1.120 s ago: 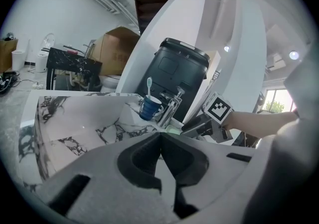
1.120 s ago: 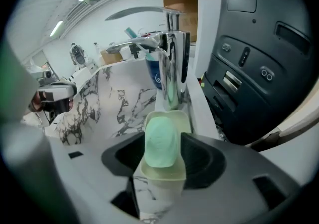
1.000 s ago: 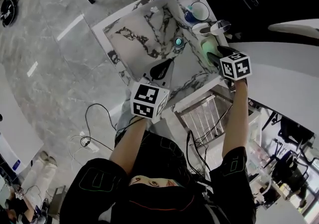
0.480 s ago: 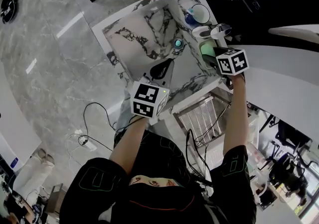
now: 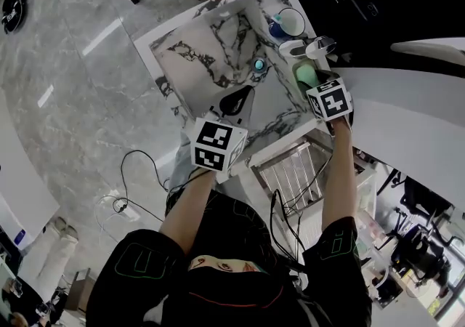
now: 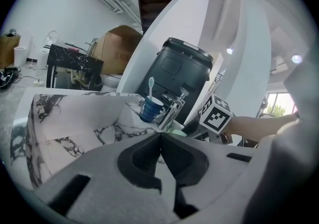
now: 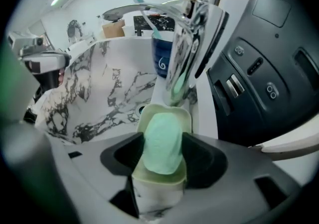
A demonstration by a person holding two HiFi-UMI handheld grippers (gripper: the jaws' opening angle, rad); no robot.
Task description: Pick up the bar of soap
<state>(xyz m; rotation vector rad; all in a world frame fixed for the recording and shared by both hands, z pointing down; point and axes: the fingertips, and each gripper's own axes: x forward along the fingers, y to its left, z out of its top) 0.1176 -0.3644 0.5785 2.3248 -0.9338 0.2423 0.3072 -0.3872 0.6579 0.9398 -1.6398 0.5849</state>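
Note:
A pale green bar of soap (image 7: 162, 141) lies in a cream soap dish (image 7: 148, 114) on the sink ledge, just below the chrome faucet (image 7: 192, 44). My right gripper (image 7: 163, 144) has one jaw pressed against each side of the bar, shut on it, and the bar still rests in the dish. From the head view the soap (image 5: 304, 71) peeks out ahead of the right gripper (image 5: 314, 83). My left gripper (image 5: 234, 102) hangs over the near edge of the marble sink (image 5: 211, 49), shut and empty (image 6: 160, 136).
A blue cup (image 7: 162, 58) with a toothbrush stands behind the faucet (image 5: 309, 46). The basin has a drain (image 5: 259, 63) near its right side. A black appliance (image 7: 269, 54) rises close on the right. A wire rack (image 5: 294, 169) sits below the sink's near corner.
My right gripper has moved left and a little forward, in over the soap dish, and now covers more of the soap. The left gripper has stayed in place.

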